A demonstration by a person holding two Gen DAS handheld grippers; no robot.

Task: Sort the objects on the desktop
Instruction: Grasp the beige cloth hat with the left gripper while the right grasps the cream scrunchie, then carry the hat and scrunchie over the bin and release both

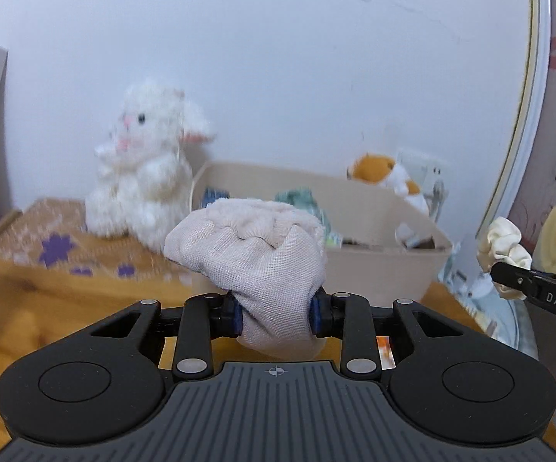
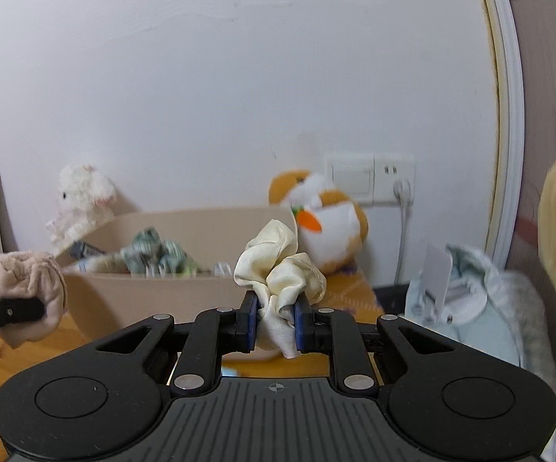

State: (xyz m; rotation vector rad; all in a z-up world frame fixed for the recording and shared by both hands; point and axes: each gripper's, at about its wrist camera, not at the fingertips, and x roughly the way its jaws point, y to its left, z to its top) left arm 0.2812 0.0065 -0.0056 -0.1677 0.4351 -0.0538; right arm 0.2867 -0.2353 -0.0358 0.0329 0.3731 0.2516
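Note:
My left gripper (image 1: 276, 315) is shut on a bundled beige sock (image 1: 254, 258) and holds it in the air in front of the beige storage box (image 1: 378, 269). The sock also shows at the left of the right wrist view (image 2: 23, 281). My right gripper (image 2: 276, 325) is shut on a cream satin scrunchie (image 2: 278, 265), held up before the box (image 2: 154, 292). The scrunchie shows at the right of the left wrist view (image 1: 505, 250). The box holds several small cloth items, among them a green-grey one (image 2: 154, 254).
A white plush lamb (image 1: 143, 165) sits left of the box on an orange flowered cloth (image 1: 46, 281). An orange-and-white plush (image 2: 324, 223) leans behind the box near a wall socket (image 2: 370, 181). A white stand on a pale blue mat (image 2: 451, 288) is at the right.

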